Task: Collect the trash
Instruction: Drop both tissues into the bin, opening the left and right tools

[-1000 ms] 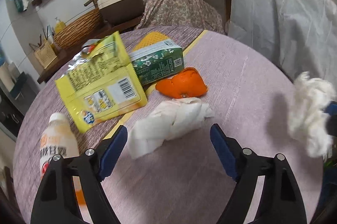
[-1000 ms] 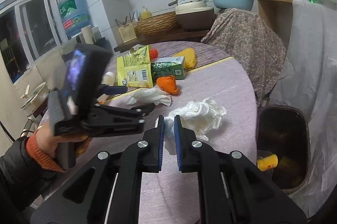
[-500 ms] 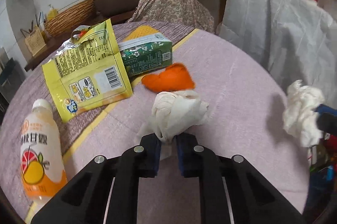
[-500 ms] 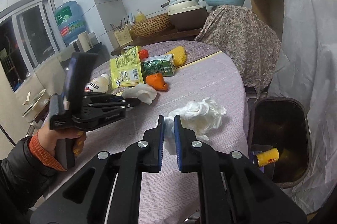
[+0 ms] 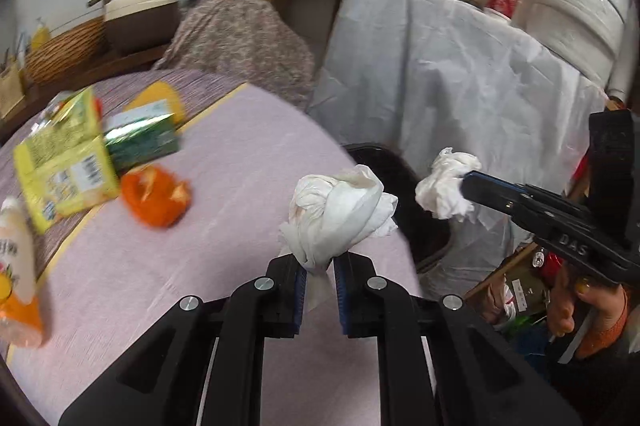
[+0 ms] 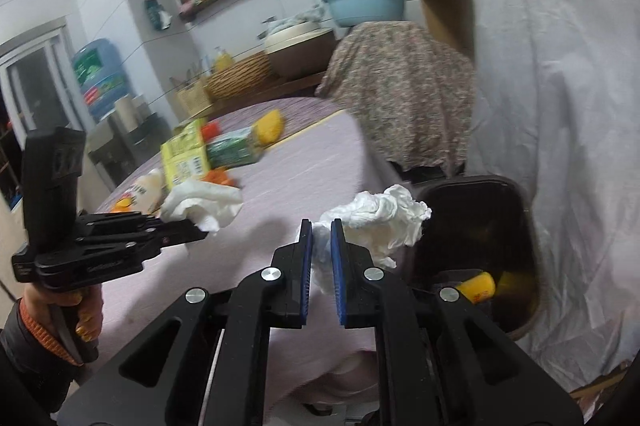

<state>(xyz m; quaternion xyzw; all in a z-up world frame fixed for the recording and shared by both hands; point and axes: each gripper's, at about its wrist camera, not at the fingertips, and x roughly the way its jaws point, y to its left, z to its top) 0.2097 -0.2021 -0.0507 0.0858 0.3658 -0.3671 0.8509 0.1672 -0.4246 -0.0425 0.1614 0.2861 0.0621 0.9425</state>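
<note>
My left gripper (image 5: pixel 320 262) is shut on a crumpled white tissue (image 5: pixel 340 214), held above the pink tablecloth near the table's right edge. My right gripper (image 6: pixel 320 230) is shut on a second crumpled white tissue (image 6: pixel 384 222), which hangs by the rim of the dark trash bin (image 6: pixel 480 194). The left wrist view shows the right gripper (image 5: pixel 468 182) with its tissue (image 5: pixel 444 186) beyond the bin (image 5: pixel 400 178). The right wrist view shows the left gripper (image 6: pixel 200 232) with its tissue (image 6: pixel 204 202) at the left. A yellow object (image 6: pixel 478 286) lies inside the bin.
On the round table (image 5: pixel 240 166) lie a yellow snack bag (image 5: pixel 60 166), a green carton (image 5: pixel 140 138), an orange peel (image 5: pixel 156 196) and a drink bottle (image 5: pixel 16 266). A white sheet (image 5: pixel 460 86) covers furniture behind the bin. A patterned cloth (image 5: pixel 240 38) covers a chair.
My left gripper shut on the tissue lying on the table, lifted it and swung right toward the bin. My right gripper carried its tissue right, to the bin's rim.
</note>
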